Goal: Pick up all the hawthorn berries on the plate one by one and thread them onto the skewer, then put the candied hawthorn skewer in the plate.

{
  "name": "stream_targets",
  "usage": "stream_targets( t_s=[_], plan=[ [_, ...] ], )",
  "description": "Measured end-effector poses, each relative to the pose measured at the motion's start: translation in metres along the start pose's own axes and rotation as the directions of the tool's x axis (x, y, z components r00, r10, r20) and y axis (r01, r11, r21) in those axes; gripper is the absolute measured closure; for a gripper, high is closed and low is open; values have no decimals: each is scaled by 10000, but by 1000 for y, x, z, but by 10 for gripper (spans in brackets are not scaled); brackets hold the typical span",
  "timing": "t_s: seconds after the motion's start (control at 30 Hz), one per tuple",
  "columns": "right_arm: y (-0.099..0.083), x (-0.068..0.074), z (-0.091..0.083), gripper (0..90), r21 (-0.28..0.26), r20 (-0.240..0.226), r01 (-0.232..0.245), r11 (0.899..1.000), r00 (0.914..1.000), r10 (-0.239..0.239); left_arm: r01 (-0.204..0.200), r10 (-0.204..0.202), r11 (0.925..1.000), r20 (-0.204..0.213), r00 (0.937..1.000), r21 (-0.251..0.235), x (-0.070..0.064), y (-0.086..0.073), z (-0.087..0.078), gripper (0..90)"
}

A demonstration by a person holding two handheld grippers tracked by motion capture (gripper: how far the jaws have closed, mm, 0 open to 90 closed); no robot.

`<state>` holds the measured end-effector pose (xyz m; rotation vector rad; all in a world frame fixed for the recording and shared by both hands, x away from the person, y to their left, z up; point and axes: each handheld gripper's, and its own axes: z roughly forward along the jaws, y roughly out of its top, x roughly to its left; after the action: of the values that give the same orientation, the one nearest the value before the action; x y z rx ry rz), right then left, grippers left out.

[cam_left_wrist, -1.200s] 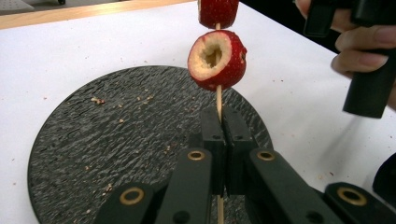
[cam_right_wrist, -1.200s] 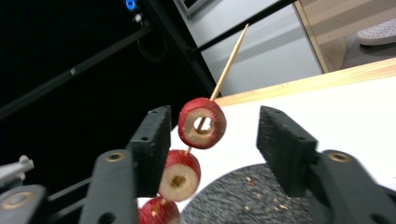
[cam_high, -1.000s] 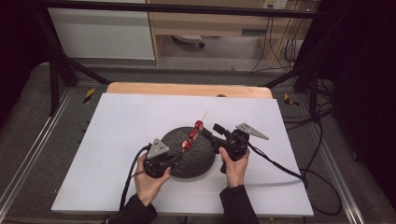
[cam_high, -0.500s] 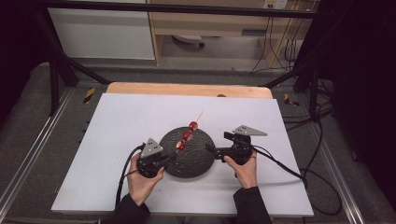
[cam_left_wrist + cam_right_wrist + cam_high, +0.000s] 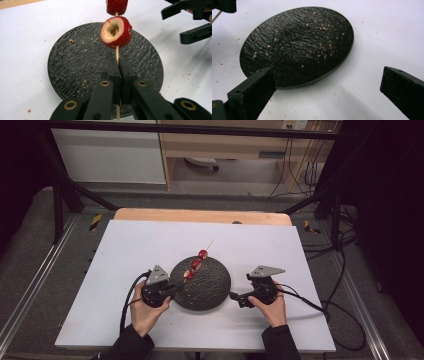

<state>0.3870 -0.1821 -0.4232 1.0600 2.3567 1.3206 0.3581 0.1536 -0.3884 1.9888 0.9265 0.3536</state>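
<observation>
A round black textured plate (image 5: pixel 202 285) lies on the white table top near the front, also seen as the plate (image 5: pixel 82 62) and the plate (image 5: pixel 297 42). My left gripper (image 5: pixel 172 287) is at the plate's left edge, shut on a thin wooden skewer (image 5: pixel 116 53) that slants up over the plate. Strawberry pieces (image 5: pixel 196 265) are threaded on the skewer; a hollowed piece (image 5: pixel 116 32) sits closest to my jaws. My right gripper (image 5: pixel 236 297) stands open just right of the plate, nothing between its fingers (image 5: pixel 252 92).
Crumbs and red specks dot the plate and the white top (image 5: pixel 125 245) around it. A wooden strip (image 5: pixel 200 215) runs along the table's far edge. Black cables (image 5: pixel 310 302) trail from the grippers toward the front and right. A metal frame surrounds the table.
My right gripper has let go near the skewer and drawn back to the plate's right side, now open. The left gripper with the skewer shifted slightly left and lower.
</observation>
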Motion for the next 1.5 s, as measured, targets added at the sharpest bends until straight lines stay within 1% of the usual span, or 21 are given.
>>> stream_targets(
  t_s=[0.1,0.27,0.4,0.5,0.57,0.7,0.8,0.93,1.1,1.23,1.37,1.5],
  plan=[
    [-9,-4,-5,12,67,-99,-208,9998,9997,209,-107,106,9997,26,9999,197,2,1,1,885],
    [-22,-9,-11,8,331,-66,-292,9990,9995,294,-265,265,9985,24,9996,470,4,4,4,885],
    [-31,-13,-16,5,460,29,-237,9987,9997,236,-352,354,9970,-16,9994,686,6,7,4,885],
    [-36,-15,-18,5,512,-13,-298,9982,9996,299,-400,408,9950,-59,9992,915,8,9,5,885],
    [-39,-15,-20,5,568,78,-232,9981,9997,228,-420,429,9935,-58,9991,1055,10,10,7,885],
    [-44,-17,-23,6,596,107,-336,9977,9994,330,-448,459,9903,-50,9989,1319,11,12,11,885],
    [-48,-18,-25,6,575,147,-367,9977,9992,359,-492,513,9863,-92,9986,1573,10,13,17,885],
    [-51,-19,-27,6,697,191,-363,9969,9992,350,-505,530,9812,-85,9986,1865,9,12,27,885],
    [-53,-20,-30,6,532,171,-428,9977,9990,419,-538,586,9722,-144,9982,2278,8,10,36,885],
    [-53,-21,-32,6,467,157,-432,9980,9990,425,-518,578,9674,-169,9982,2478,7,8,42,885],
    [-55,-22,-32,6,462,163,-588,9972,9982,581,-491,582,9596,-247,9980,2769,6,6,47,885],
    [-55,-22,-32,6,465,149,-595,9971,9982,588,-437,568,9542,-357,9977,2960,5,4,53,885]
  ],
)
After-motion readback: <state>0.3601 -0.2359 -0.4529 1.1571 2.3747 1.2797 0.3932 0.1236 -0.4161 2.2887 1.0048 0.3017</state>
